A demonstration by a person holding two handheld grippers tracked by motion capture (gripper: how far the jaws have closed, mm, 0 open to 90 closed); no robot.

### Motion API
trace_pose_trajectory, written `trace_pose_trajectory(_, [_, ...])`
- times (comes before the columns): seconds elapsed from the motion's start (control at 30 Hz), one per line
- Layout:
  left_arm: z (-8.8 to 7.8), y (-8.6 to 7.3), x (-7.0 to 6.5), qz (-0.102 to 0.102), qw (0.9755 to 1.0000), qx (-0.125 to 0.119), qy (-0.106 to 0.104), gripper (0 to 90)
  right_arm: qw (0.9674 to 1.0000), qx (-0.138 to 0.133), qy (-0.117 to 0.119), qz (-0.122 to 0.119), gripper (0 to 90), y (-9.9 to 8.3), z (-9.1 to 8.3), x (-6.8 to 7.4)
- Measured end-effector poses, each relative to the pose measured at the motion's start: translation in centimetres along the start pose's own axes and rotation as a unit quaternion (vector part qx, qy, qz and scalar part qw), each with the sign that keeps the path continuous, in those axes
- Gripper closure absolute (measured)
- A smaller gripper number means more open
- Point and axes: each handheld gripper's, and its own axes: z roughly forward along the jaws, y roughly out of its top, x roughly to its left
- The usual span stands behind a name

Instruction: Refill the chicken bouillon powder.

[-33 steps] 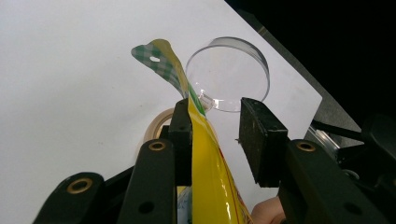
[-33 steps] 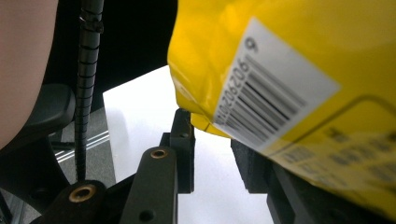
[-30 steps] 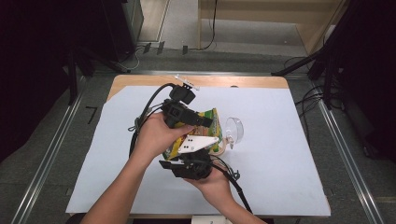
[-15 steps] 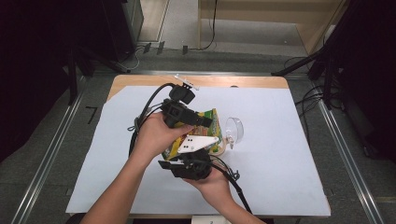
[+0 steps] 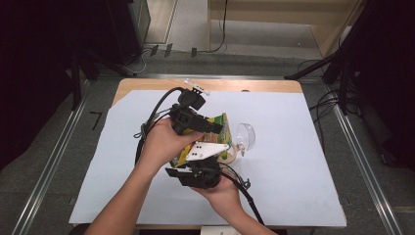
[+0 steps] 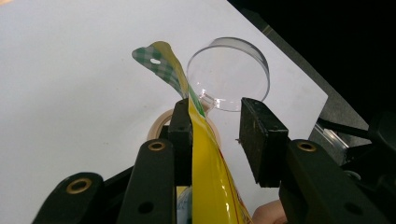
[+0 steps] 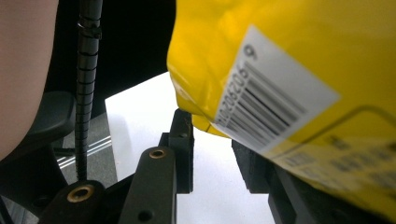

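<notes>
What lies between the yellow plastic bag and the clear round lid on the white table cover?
A ring of beige tape lies flat there, behind the yellow plastic bag and before the clear round lid, in the left gripper view.

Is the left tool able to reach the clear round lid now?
Probably not yet: the left tool has the yellow bag between its open jaws, between it and the clear lid just beyond.
</notes>
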Motion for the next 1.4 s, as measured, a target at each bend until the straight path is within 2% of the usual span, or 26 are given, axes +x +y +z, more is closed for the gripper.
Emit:
trace_pose_trajectory(0.23, [0.1, 0.0, -0.4, 0.009, 0.9999, 0.003, 0.004, 66.9, 1.0, -0.002, -0.003, -0.003, 70.7, -0.1, 0.0, -0.1])
trace_pose_trajectory(0.4, [0.0, 0.0, -0.5, 0.009, 0.9999, -0.004, 0.003, 66.9, 1.0, -0.003, -0.005, -0.005, 71.0, -0.1, -0.1, -0.1])
trace_pose_trajectory(0.63, [0.1, 0.0, -0.7, 0.011, 0.9999, 0.002, 0.007, 66.7, 0.9999, -0.004, -0.005, -0.009, 70.9, -0.3, 0.0, -0.1])
trace_pose_trajectory(1.1, [0.1, 0.3, 0.3, -0.003, 1.0, 0.001, -0.005, 66.8, 1.0, 0.004, 0.003, -0.001, 71.5, 0.2, -0.1, -0.3])
trace_pose_trajectory(1.37, [0.0, 0.2, 0.3, -0.004, 1.0, -0.001, -0.008, 66.7, 0.9999, 0.005, 0.001, -0.009, 71.6, 0.4, -0.2, -0.2])
trace_pose_trajectory(1.4, [0.1, 0.2, 0.3, -0.005, 1.0, 0.0, -0.007, 66.6, 1.0, 0.008, 0.004, -0.004, 71.6, 0.3, -0.2, -0.2])
